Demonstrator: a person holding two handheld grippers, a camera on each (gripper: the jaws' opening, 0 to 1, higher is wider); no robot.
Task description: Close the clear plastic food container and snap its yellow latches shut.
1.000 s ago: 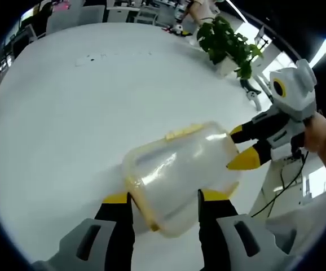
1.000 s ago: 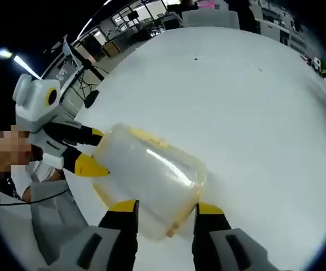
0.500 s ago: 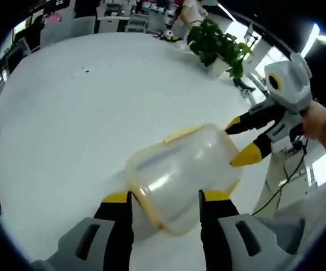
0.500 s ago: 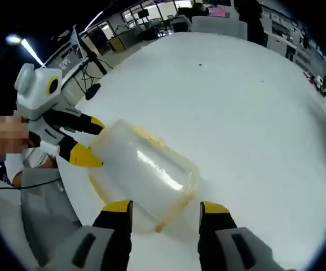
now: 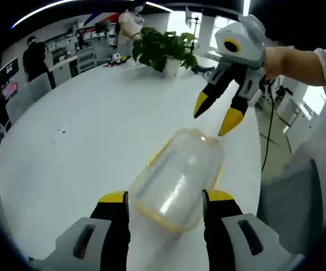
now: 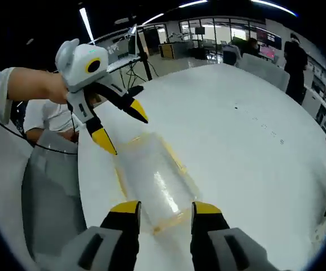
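Container lengthwise between both grippers

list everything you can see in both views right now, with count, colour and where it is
food container: one, clear plastic with yellow rim and latches, on the white table between the two grippers
table: one, white, round, under the container
potted plant: one, green leaves in a white pot, at the table's far edge in the left gripper view
chairs: a few, grey, at the far side of the table
person: one, in dark clothes, standing behind the table
left gripper: one, white and black with yellow tips, jaws apart, above one end of the container
right gripper: one, same colours, jaws apart, above the other end
hand: one, holding the right gripper
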